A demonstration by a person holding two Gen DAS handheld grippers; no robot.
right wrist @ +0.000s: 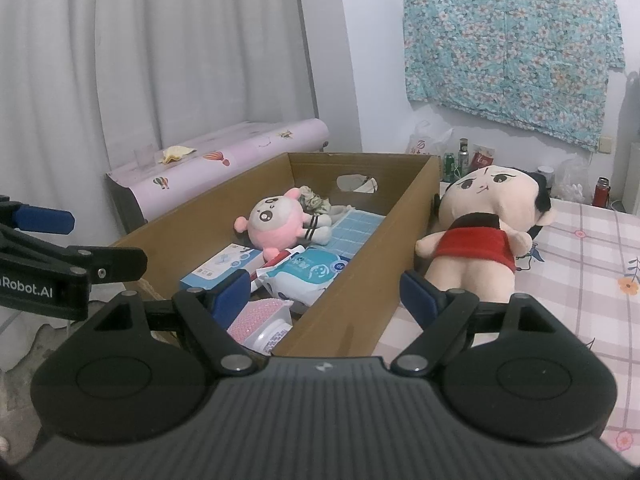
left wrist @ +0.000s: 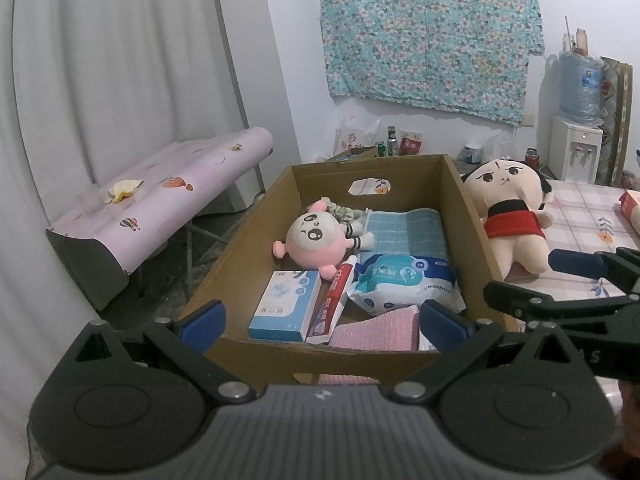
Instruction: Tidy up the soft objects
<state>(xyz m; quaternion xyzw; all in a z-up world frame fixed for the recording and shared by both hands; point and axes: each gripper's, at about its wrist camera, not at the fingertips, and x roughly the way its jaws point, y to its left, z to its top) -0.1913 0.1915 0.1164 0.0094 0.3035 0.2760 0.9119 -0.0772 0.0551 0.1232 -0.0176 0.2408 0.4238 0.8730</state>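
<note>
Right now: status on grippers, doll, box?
Left gripper and right gripper open, empty. Big doll on table beside cardboard box, outside it. Nothing blocking.

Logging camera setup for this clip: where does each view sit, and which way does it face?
Left wrist: on the left gripper, jaws open, facing the cardboard box from its near end; the right gripper shows at right.
Right wrist: on the right gripper, jaws open, over the box's right wall, facing the big doll; the left gripper shows at left.
Shared: box, pink plush, doll.
</note>
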